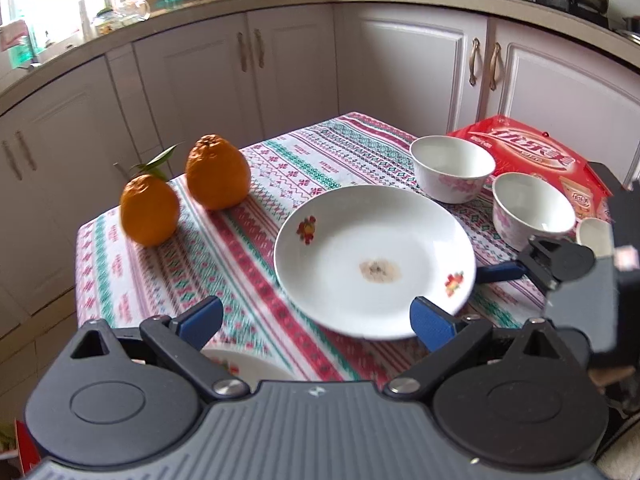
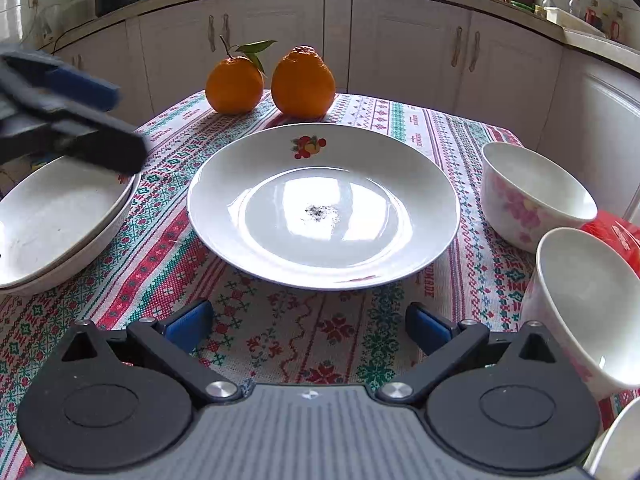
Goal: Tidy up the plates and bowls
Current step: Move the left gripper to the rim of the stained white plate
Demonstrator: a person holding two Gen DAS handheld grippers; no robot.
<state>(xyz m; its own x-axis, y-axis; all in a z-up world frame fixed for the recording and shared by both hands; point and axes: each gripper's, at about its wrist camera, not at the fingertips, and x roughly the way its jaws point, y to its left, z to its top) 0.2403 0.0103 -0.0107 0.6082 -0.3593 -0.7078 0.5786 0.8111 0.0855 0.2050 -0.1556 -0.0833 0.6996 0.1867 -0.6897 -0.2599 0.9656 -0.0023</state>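
Far left of the table, my left gripper [image 2: 80, 120] hangs over the stacked plates [image 2: 60, 216], jaws spread wide and nothing between the blue pads; from its own camera the left gripper [image 1: 316, 320] shows the same, open and empty above the patterned tablecloth [image 1: 168, 280]. Behind, toward the far edge, two oranges [image 2: 270, 82] stand side by side, one with a leaf. Centre now: the big white plate [image 2: 324, 204] lies flat on the cloth with a dark speck in its middle. My right gripper [image 2: 310, 328] sits just near of its rim, jaws wide, gripping nothing. Right side: two floral bowls [image 2: 532, 200] close together, one tipped, a red packet [image 2: 616, 236] behind them
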